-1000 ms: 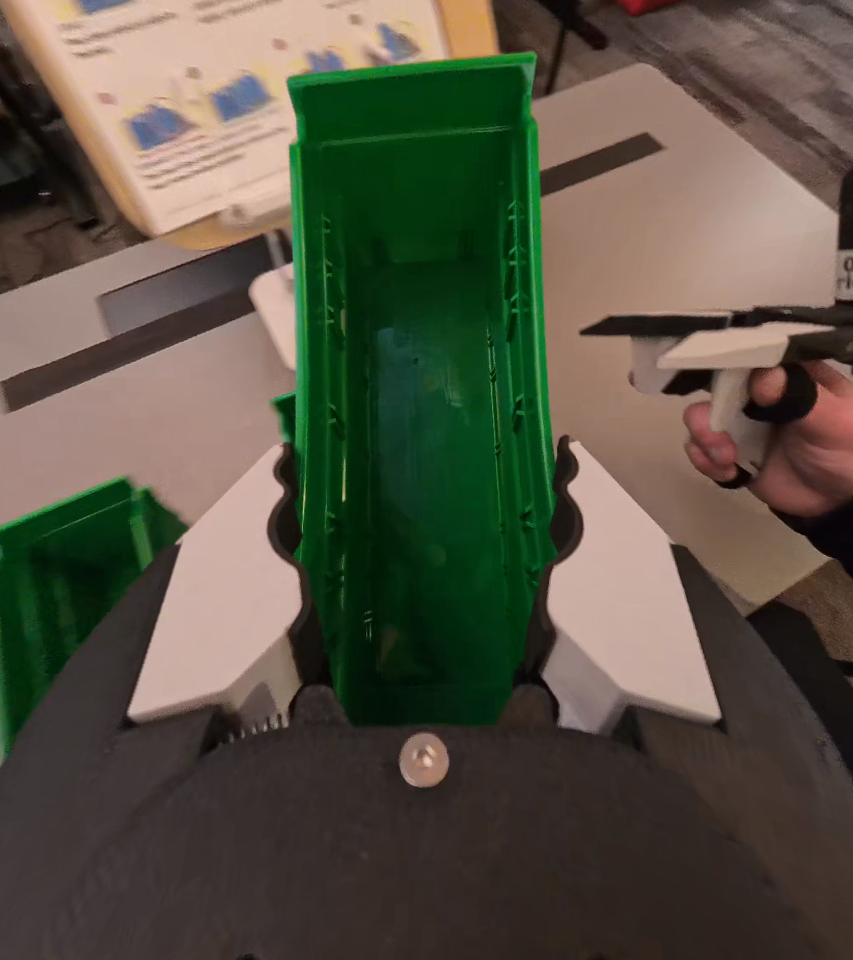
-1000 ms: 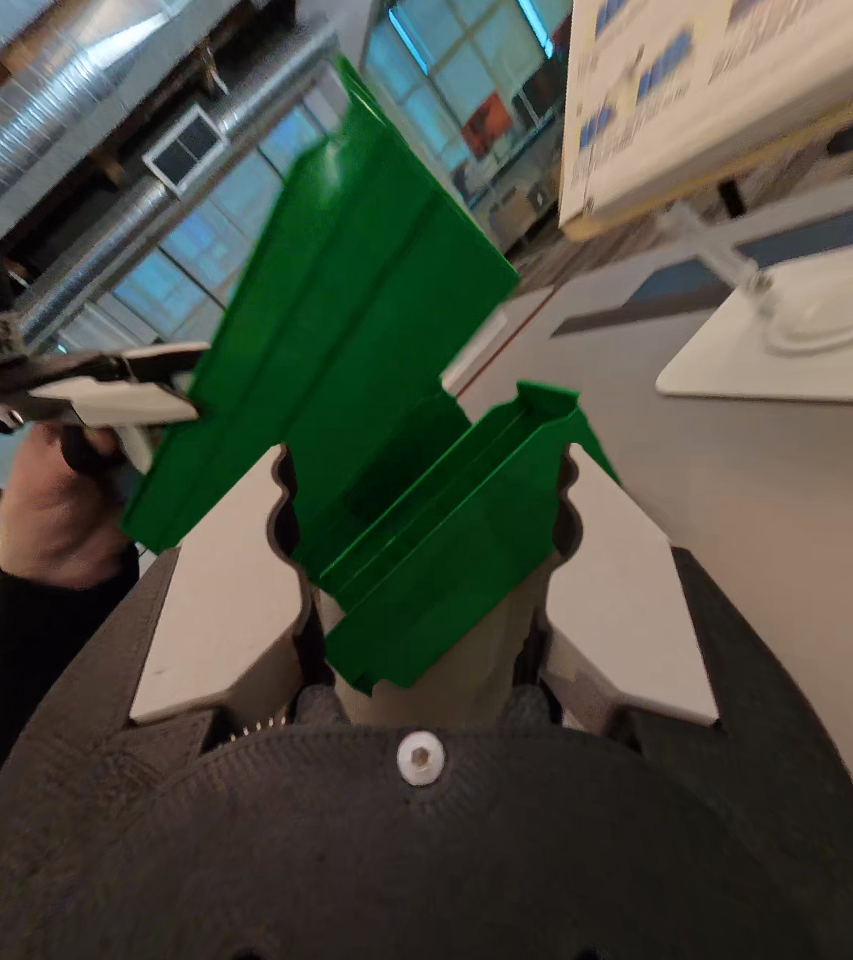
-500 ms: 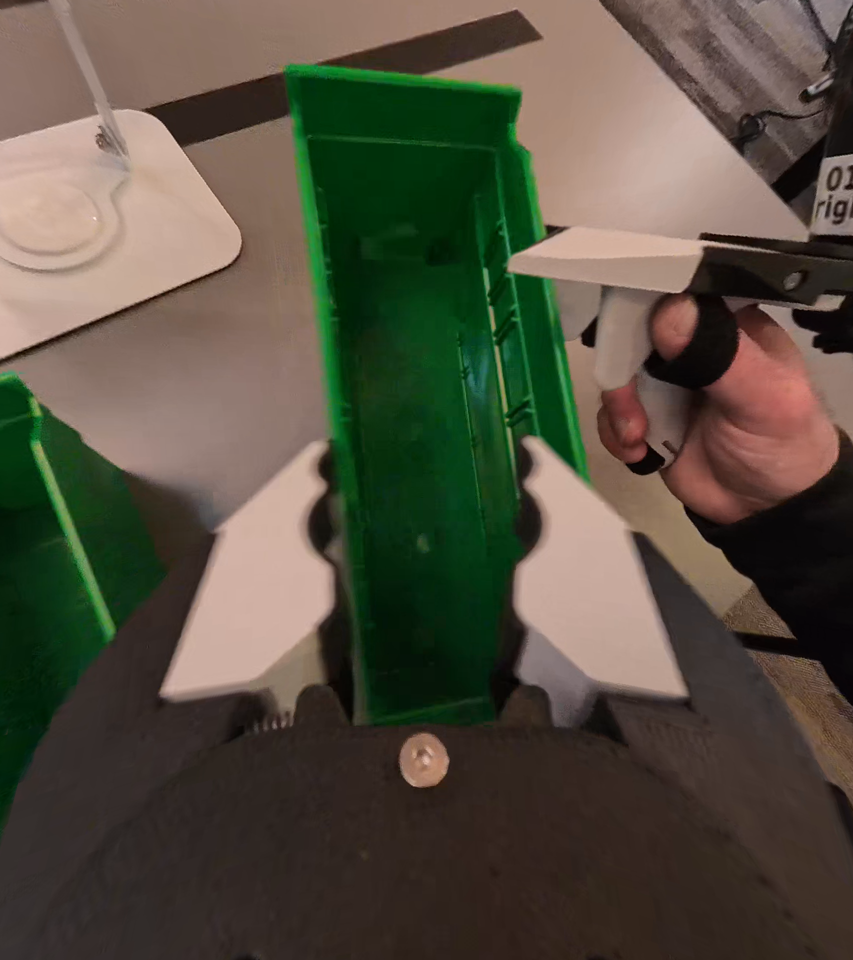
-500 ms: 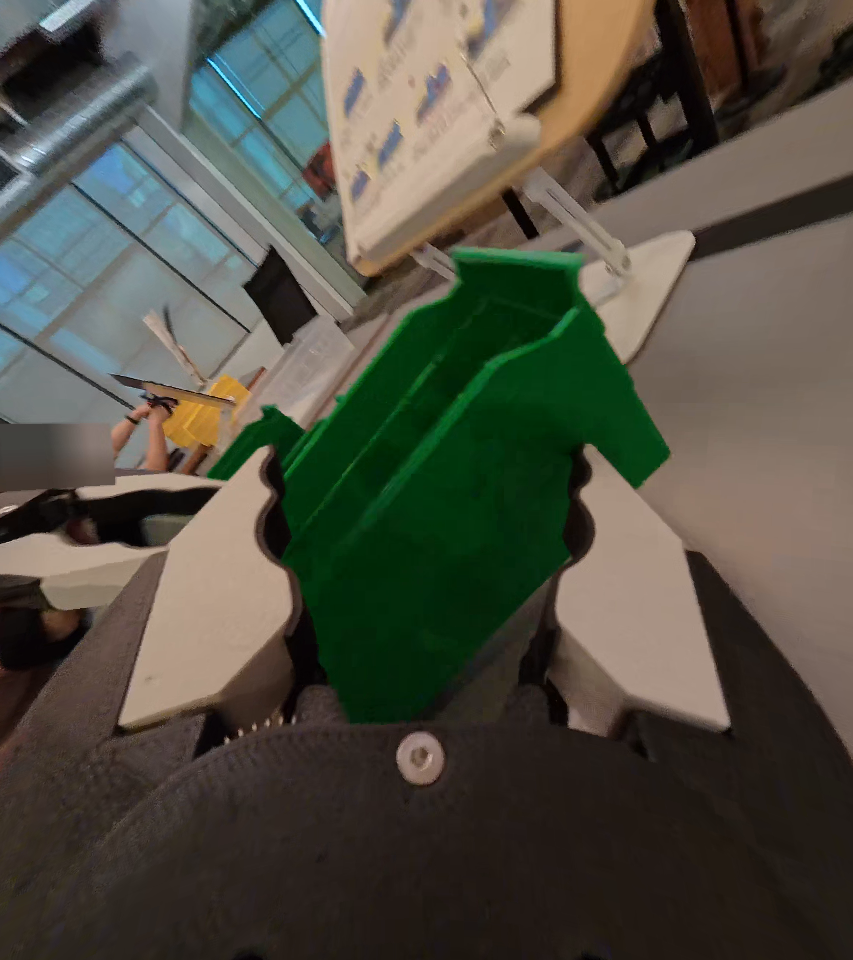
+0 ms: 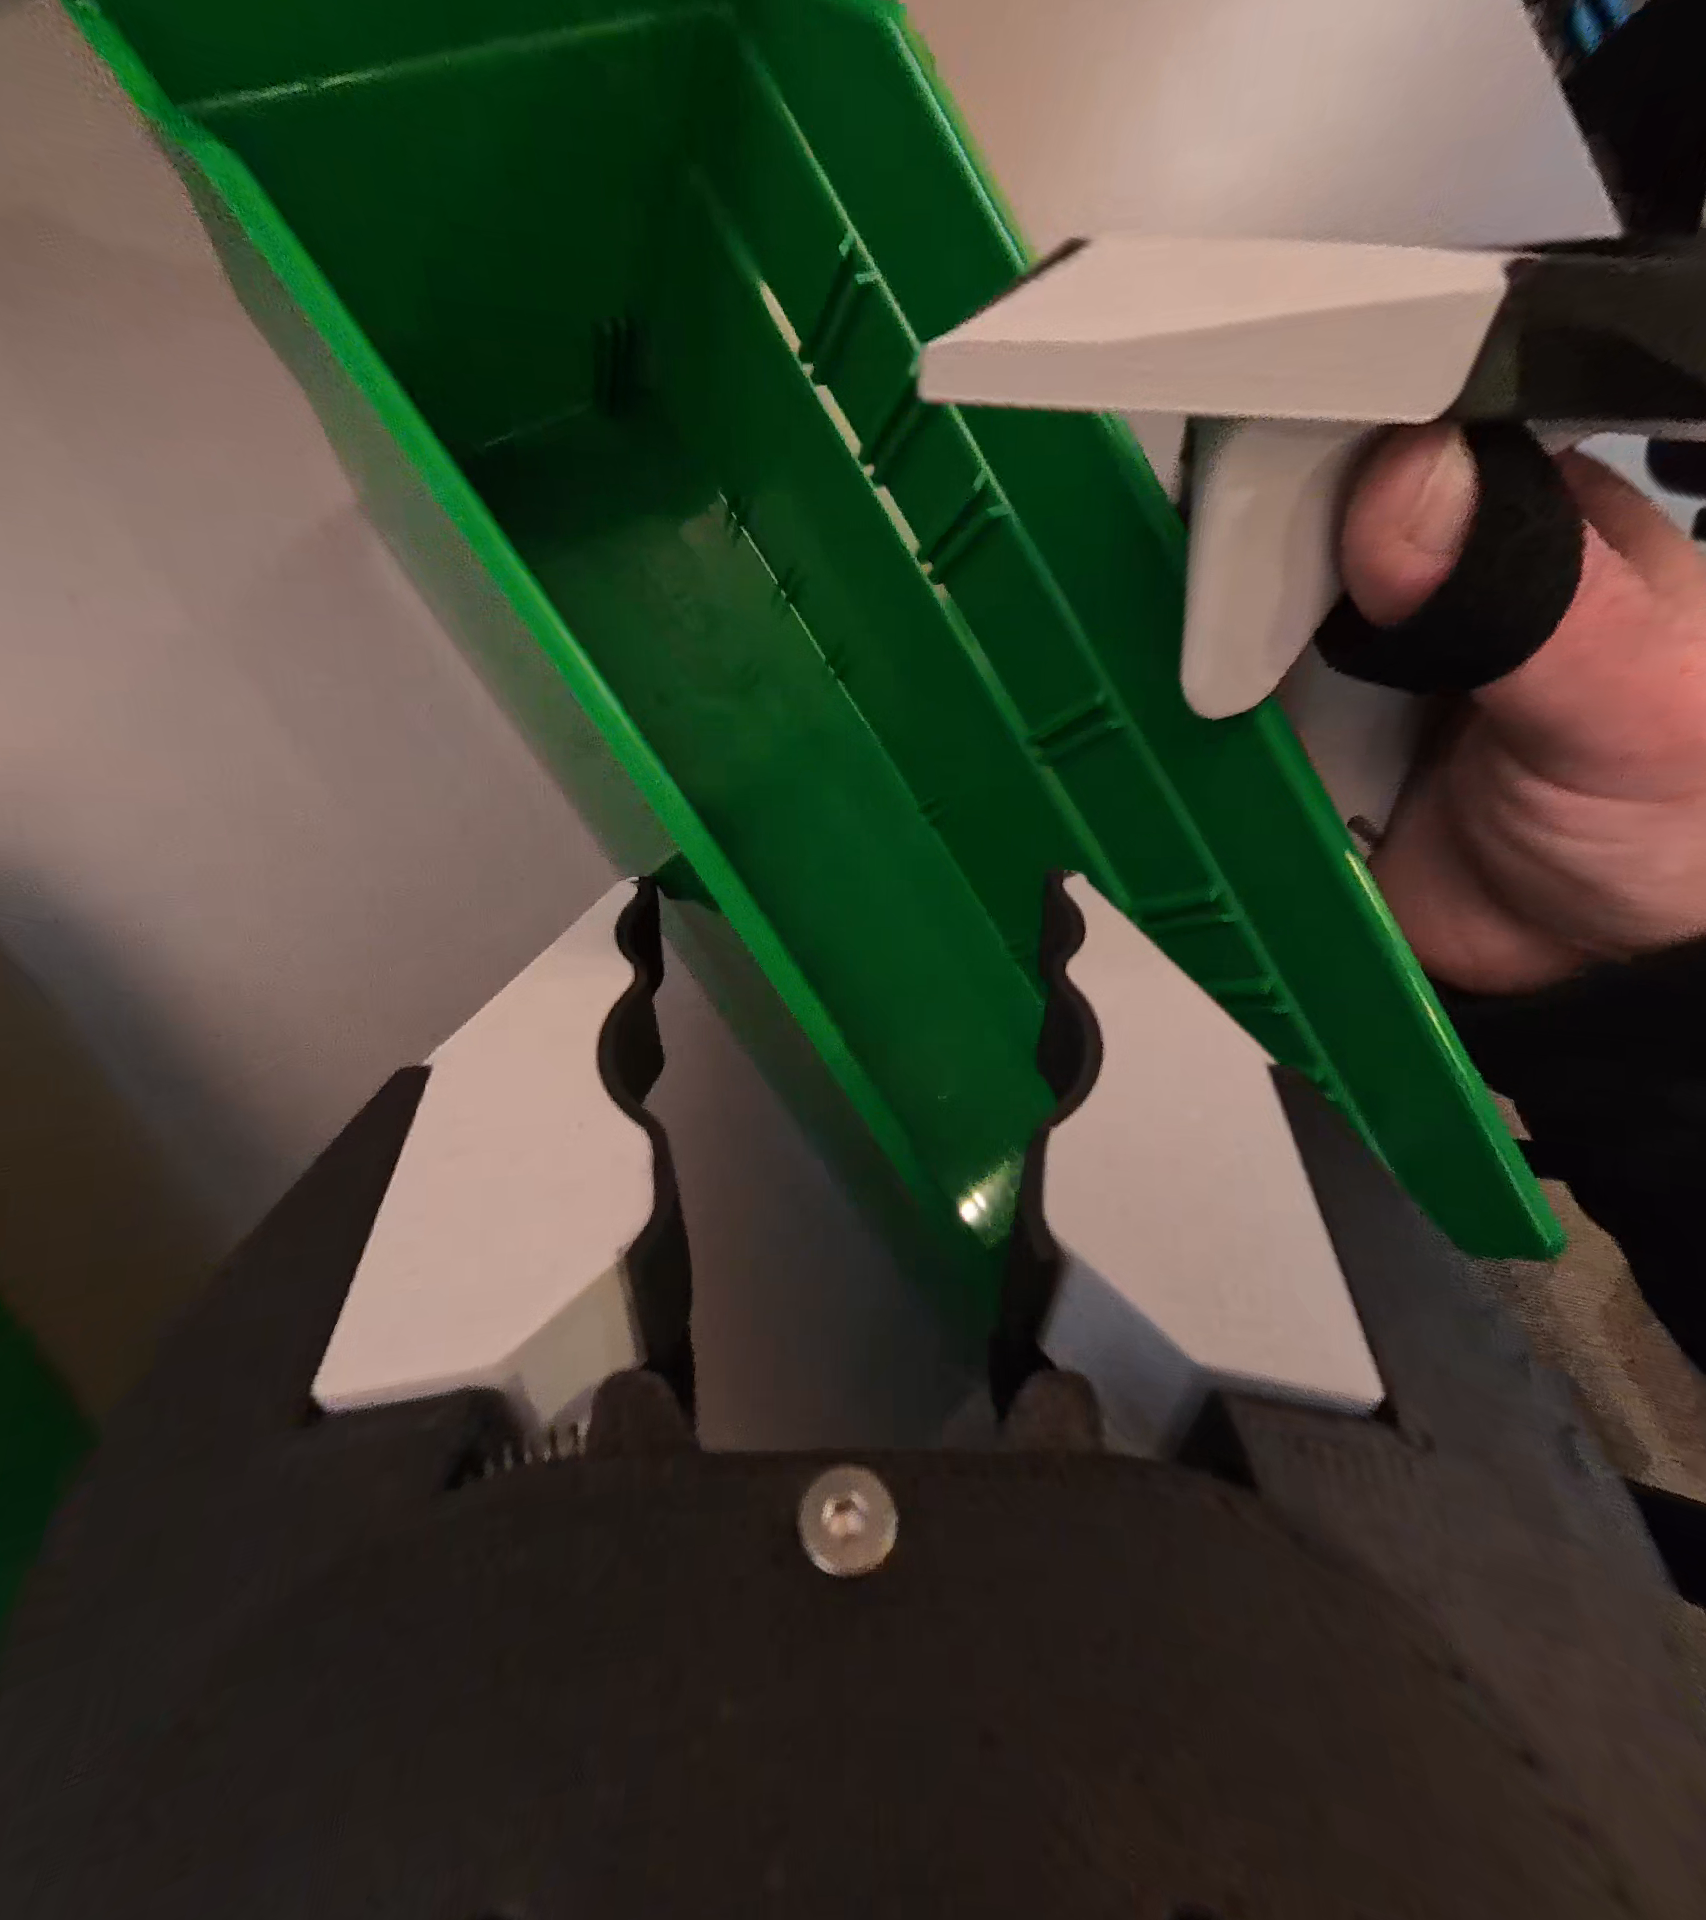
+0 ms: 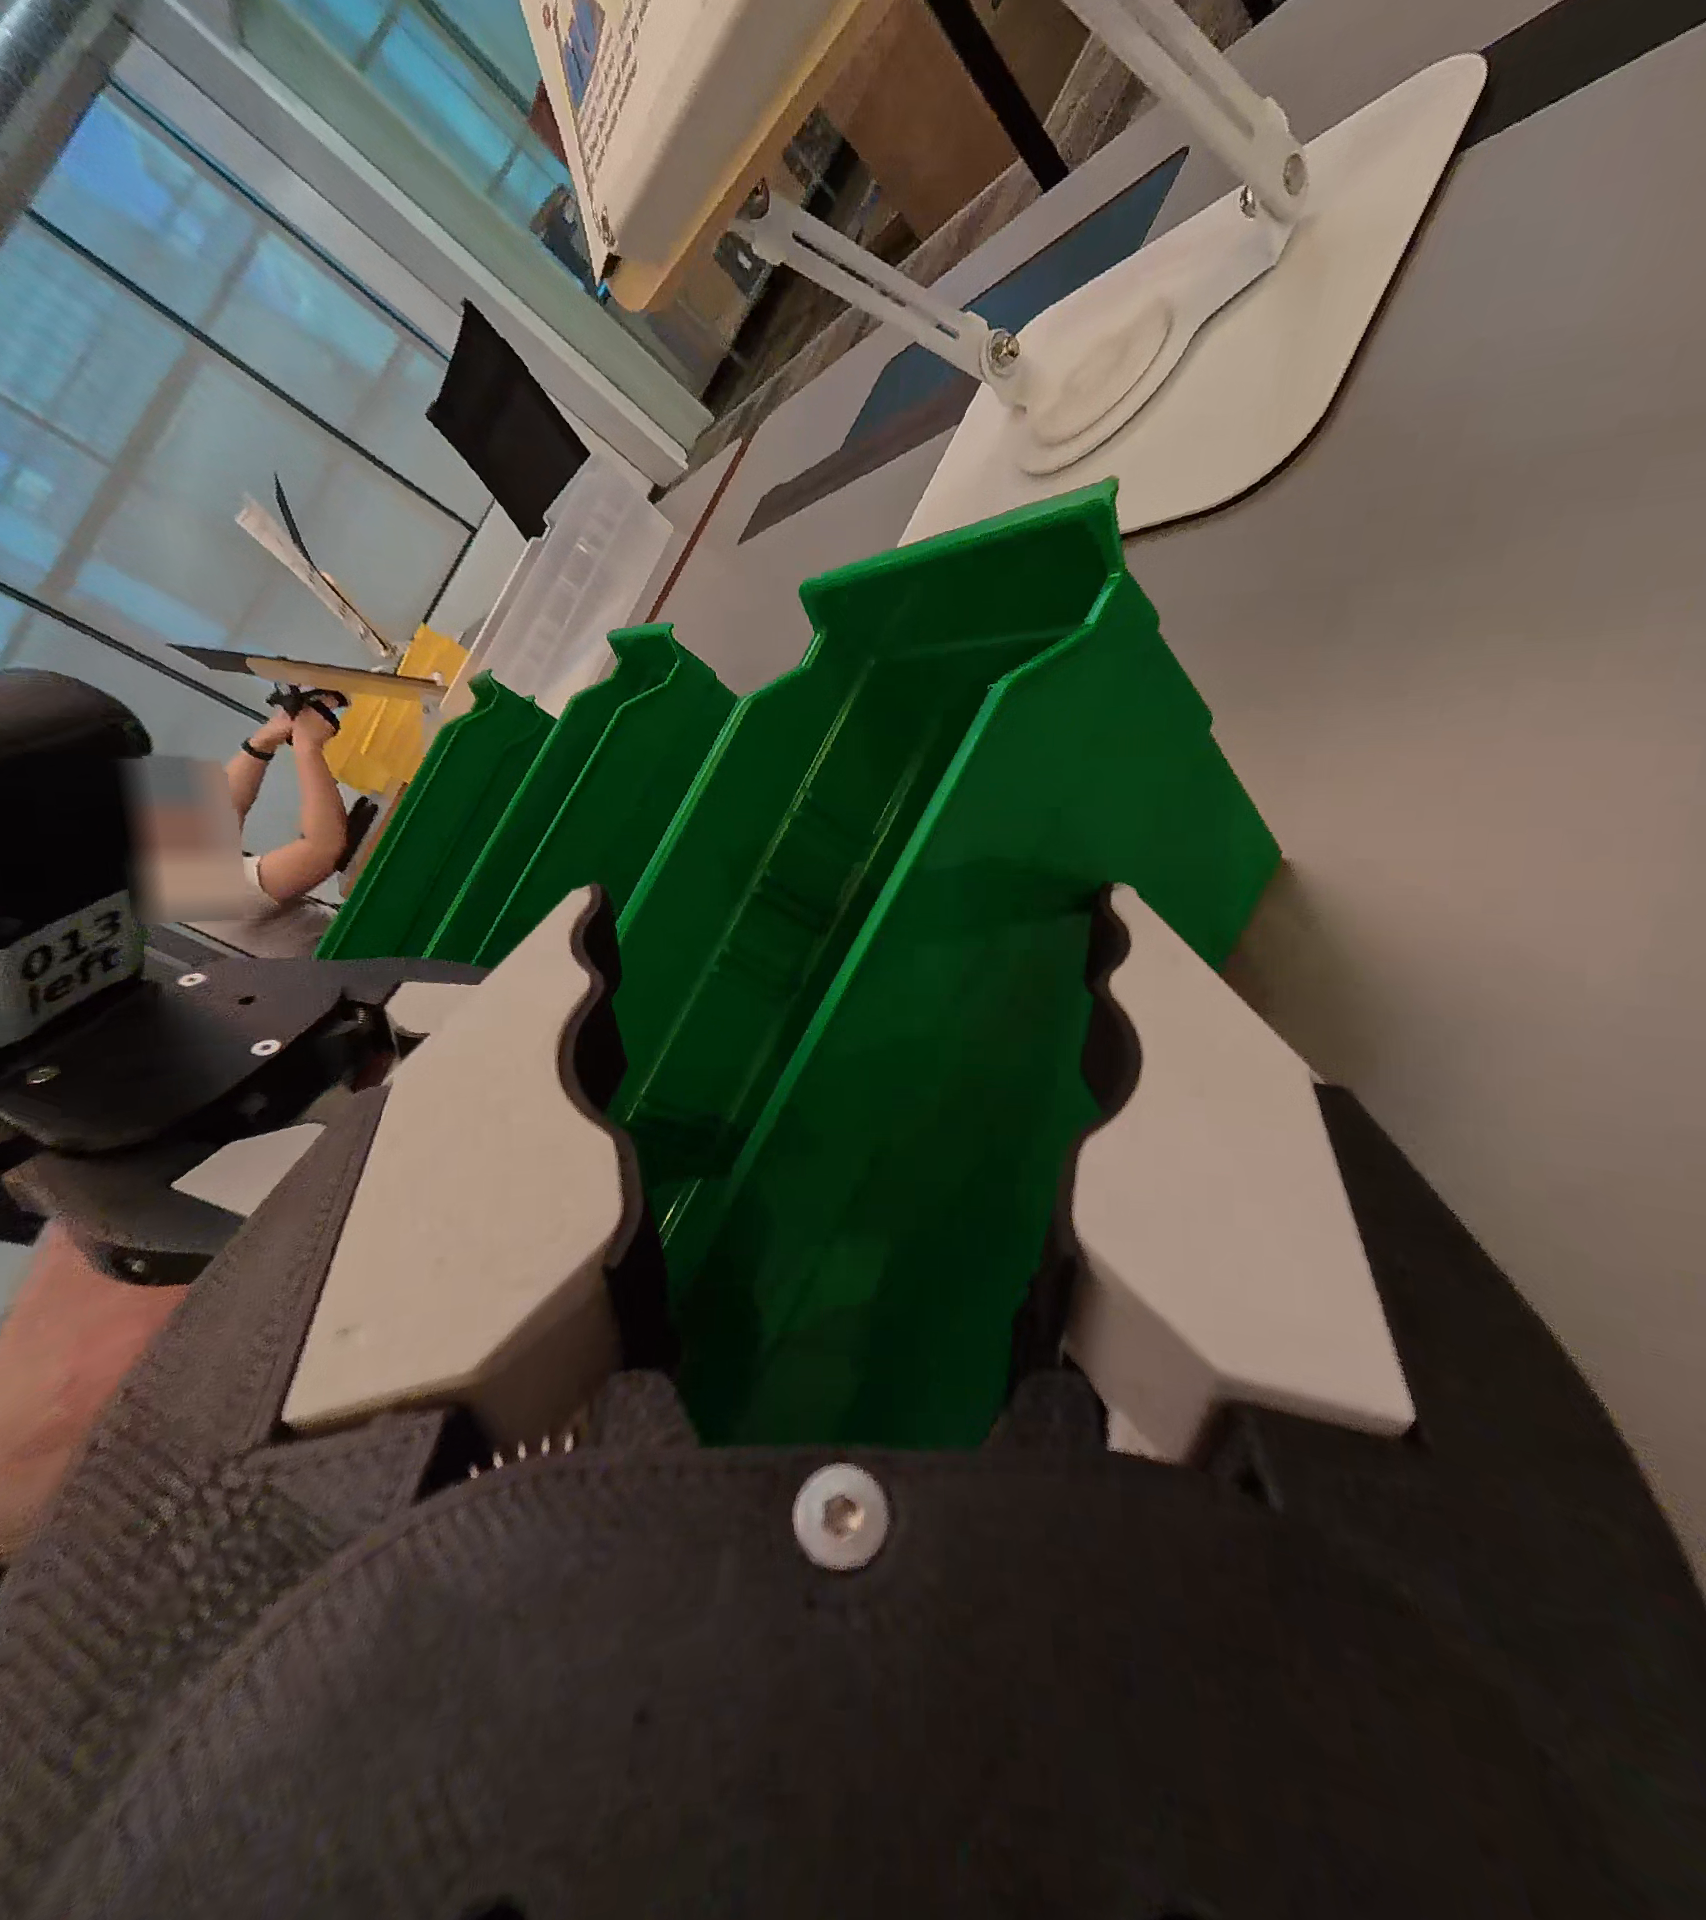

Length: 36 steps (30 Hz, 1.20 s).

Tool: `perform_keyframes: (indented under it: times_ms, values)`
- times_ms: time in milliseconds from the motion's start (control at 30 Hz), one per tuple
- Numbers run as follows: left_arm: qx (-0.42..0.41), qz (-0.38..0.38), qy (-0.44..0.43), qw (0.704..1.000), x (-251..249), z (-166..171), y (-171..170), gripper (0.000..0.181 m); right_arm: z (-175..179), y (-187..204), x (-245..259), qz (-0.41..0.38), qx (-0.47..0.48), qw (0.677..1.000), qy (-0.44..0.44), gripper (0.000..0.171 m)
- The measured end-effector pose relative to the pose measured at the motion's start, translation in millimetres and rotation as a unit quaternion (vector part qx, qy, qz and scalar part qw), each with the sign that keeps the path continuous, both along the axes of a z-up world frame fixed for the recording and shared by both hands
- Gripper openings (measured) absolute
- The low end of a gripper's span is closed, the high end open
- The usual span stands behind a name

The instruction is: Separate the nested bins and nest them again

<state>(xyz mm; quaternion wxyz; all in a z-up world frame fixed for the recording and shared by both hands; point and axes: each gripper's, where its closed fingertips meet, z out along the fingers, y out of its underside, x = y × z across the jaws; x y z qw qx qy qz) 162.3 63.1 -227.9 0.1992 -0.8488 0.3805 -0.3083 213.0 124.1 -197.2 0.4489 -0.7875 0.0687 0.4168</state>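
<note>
I am seeing the bin (image 5: 745, 582) lying slanted between my spread left tongs (image 5: 849, 1039) (only one side touching); my right tongs (image 6: 849, 1091) are pinching it on the table (image 6: 1555, 831).

Dim warm indoor light in left wrist view; soft dark shadow on table (image 5: 153, 727) at left. Small glare spot on bin (image 5: 979, 1205) low edge. Bin top and far edges motion-blurred. Right wrist view brighter: daylight from windows (image 6: 153, 343), blue cast. Bins (image 6: 984, 831) sharp, background soft. Strong wide-angle bending at edges, both views.
</note>
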Motion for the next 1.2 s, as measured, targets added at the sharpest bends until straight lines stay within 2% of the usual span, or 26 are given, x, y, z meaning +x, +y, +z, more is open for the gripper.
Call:
perform_keyframes:
  times_ms: [567, 700, 800, 1000, 1100, 1200]
  values:
    - [0.008, -0.003, 0.016, 1.0, -5, -6, 26, 0.065, 5, 5, -7, -0.038, 0.002, 0.998, 0.056, 0.096]
    - [0.041, 0.011, -0.006, 0.999, -10, 18, 34, 0.069, 13, 6, -2, -0.042, 0.018, 0.998, 0.054, 0.094]
    - [0.083, 0.01, -0.011, 0.996, -23, 48, 36, 0.076, 14, 6, 5, -0.049, 0.024, 0.998, 0.037, 0.094]
    - [0.168, 0.046, 0.008, 0.985, -98, 121, 53, 0.09, 8, 6, 9, -0.052, 0.018, 0.998, 0.022, 0.095]
    - [0.196, 0.096, 0.046, 0.975, -166, 143, 70, 0.094, 6, 6, 12, -0.053, 0.019, 0.998, 0.018, 0.095]
    - [0.199, 0.155, 0.085, 0.964, -242, 150, 85, 0.1, 5, 7, 12, -0.052, 0.019, 0.998, 0.025, 0.095]
